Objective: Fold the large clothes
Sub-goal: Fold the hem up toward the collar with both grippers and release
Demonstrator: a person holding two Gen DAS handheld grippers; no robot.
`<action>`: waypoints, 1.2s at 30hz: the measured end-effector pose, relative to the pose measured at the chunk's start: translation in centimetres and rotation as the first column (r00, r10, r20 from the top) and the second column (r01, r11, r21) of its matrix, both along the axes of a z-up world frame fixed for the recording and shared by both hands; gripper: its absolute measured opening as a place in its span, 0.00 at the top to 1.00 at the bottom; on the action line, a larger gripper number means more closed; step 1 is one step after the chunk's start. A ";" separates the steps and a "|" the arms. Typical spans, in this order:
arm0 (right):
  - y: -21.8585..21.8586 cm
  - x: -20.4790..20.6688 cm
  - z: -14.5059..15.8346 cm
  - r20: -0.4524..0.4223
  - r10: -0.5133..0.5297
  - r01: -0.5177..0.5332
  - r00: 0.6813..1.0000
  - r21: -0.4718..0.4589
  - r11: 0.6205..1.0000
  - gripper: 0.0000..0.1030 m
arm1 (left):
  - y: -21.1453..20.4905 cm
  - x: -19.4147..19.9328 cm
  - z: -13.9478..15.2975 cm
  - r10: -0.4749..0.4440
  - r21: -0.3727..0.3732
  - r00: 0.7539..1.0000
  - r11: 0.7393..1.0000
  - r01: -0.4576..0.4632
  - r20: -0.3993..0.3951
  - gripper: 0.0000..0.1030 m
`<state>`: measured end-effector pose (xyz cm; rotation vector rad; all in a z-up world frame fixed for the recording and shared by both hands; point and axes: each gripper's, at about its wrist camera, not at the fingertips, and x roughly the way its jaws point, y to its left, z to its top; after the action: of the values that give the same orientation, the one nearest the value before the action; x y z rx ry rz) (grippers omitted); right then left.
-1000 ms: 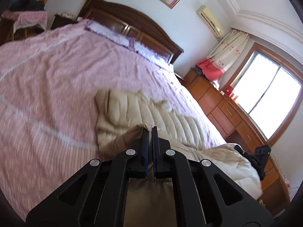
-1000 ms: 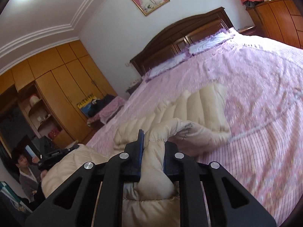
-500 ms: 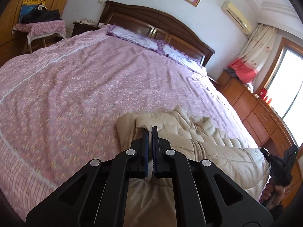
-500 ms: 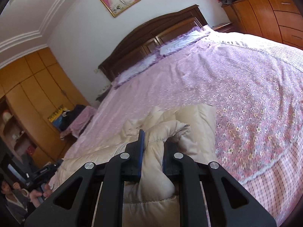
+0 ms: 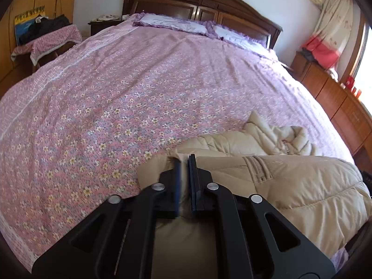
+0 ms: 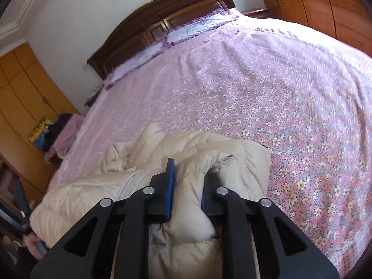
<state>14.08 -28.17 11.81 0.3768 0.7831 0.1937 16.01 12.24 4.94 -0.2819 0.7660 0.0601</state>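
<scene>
Left wrist: left gripper (image 5: 184, 162) opening, thin jacket (image 5: 290, 186) edge between fingers. Right gripper (image 6: 186, 174) opening around padded fold. Risk: uneven release skews the fold on the bed (image 5: 139, 81).

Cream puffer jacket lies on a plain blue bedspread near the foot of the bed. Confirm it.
Not quite. The cream puffer jacket does lie near the foot of the bed, but the bedspread is pink with small flowers, not plain blue. The left wrist view shows it.
</scene>
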 end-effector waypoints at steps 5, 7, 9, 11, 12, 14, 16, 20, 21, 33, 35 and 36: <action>0.7 -0.5 1.7 0.019 0.002 -0.001 1.000 -0.036 0.999 0.74 | 1.7 -2.3 2.6 0.007 -0.145 0.994 0.989 0.010 0.113 0.74; 0.2 -0.4 2.5 0.033 -0.018 0.017 0.999 0.015 1.000 0.71 | 2.2 -3.8 5.0 0.004 -0.212 0.978 0.976 0.041 0.210 0.67; 0.0 -0.4 3.7 0.054 -0.023 0.021 0.998 0.040 0.999 0.66 | 1.4 -5.5 7.0 -0.014 -0.198 0.963 0.978 0.070 0.271 0.61; 0.5 -0.2 4.5 0.065 -0.001 -0.001 0.998 0.019 1.000 0.50 | -0.1 -7.6 8.4 -0.062 -0.143 0.943 0.983 0.114 0.328 0.56; 0.8 0.1 4.7 0.064 0.022 -0.024 0.998 0.025 0.999 0.22 | -0.7 -8.7 8.9 -0.084 -0.115 0.932 0.984 0.132 0.353 0.55; 1.3 0.3 4.6 0.056 0.061 -0.065 0.997 0.065 0.996 0.10 | -1.2 -10.8 9.2 -0.090 -0.104 0.916 0.985 0.141 0.390 0.46; 1.2 0.5 4.3 0.043 0.073 -0.076 0.996 0.089 0.993 0.10 | -0.6 -12.7 8.3 -0.068 -0.169 0.918 0.975 0.145 0.392 0.38; 0.3 1.1 3.1 -0.006 0.094 -0.090 0.996 0.196 0.976 0.10 | 0.9 -16.7 5.7 -0.058 -0.174 0.942 0.977 0.121 0.330 0.36; 0.4 1.2 3.1 -0.014 0.095 -0.090 0.995 0.205 0.975 0.10 | 1.2 -17.8 5.2 -0.043 -0.176 0.946 0.979 0.104 0.320 0.35; 0.3 1.6 1.5 -0.036 0.067 -0.060 0.997 0.182 0.981 0.10 | 3.2 -15.3 -0.9 -0.136 -0.424 0.954 0.873 0.243 0.267 0.18; 0.5 1.5 1.6 -0.041 0.076 -0.068 0.996 0.161 0.985 0.10 | 2.3 -13.1 -1.7 -0.182 -0.437 0.964 0.863 0.252 0.196 0.18; 0.5 1.4 1.6 -0.046 0.080 -0.072 0.996 0.154 0.985 0.10 | 1.7 -12.3 -2.0 -0.173 -0.432 0.969 0.871 0.233 0.175 0.19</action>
<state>15.50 -27.69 13.44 0.4985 0.8377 0.3179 3.72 13.96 2.96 -0.6387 0.6680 -0.3401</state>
